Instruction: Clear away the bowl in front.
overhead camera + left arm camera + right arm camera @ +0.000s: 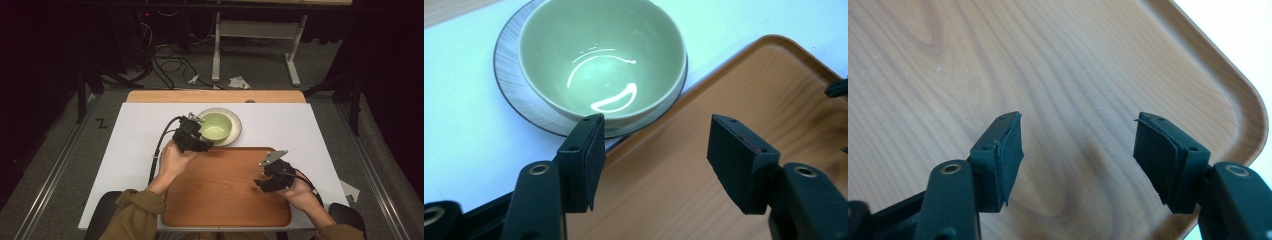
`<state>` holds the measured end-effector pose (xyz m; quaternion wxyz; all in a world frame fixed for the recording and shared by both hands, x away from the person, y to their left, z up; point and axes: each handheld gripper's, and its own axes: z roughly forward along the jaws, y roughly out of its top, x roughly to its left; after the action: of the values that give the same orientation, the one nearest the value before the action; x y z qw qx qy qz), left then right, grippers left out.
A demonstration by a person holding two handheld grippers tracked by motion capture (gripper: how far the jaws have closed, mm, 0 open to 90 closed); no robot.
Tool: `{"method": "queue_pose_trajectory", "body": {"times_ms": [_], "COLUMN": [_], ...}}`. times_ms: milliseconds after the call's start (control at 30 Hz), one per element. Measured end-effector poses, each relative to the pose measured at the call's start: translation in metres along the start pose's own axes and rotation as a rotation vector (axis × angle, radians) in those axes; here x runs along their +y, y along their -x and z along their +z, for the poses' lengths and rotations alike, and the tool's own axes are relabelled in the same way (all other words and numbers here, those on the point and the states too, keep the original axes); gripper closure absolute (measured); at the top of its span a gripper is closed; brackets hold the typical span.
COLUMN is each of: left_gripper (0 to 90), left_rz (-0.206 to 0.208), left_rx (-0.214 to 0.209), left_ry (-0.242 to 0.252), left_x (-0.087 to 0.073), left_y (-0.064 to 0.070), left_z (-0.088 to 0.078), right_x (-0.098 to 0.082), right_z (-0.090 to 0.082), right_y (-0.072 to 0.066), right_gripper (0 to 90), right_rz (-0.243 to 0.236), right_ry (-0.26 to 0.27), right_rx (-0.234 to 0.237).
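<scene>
The pale green ceramic bowl lies just ahead of the open, empty left hand-held gripper; the right hand-held gripper, also open, hangs farther off.

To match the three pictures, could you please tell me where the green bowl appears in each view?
High view: green bowl upper centre, on a plate.
Left gripper view: top centre.
Right gripper view: not in it.
Shared landmark: the wooden tray.
</scene>
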<state>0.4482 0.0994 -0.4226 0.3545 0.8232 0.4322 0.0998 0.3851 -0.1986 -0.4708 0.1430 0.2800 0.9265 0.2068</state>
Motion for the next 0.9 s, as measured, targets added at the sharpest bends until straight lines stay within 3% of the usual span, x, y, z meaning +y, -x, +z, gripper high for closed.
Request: {"method": "queue_pose_trajectory", "body": {"times_ms": [267,900], "left_gripper": [41.0,38.5], "left_rz": [-0.003,-0.035], "left_rx": [0.010,0.047], "left_ry": [0.006,-0.041], "left_x": [0.009,0.031], "left_y": [-0.003,-0.021], "left_z": [-0.002,0.012], "right_x": [0.000,0.000], "right_z": [0.000,0.001], "right_y": [0.000,-0.001], "right_gripper": [36.0,36.2], "right_rz": [-0.001,-0.017], "right_ry": [-0.001,-0.003], "right_rx": [0.000,0.001]}}
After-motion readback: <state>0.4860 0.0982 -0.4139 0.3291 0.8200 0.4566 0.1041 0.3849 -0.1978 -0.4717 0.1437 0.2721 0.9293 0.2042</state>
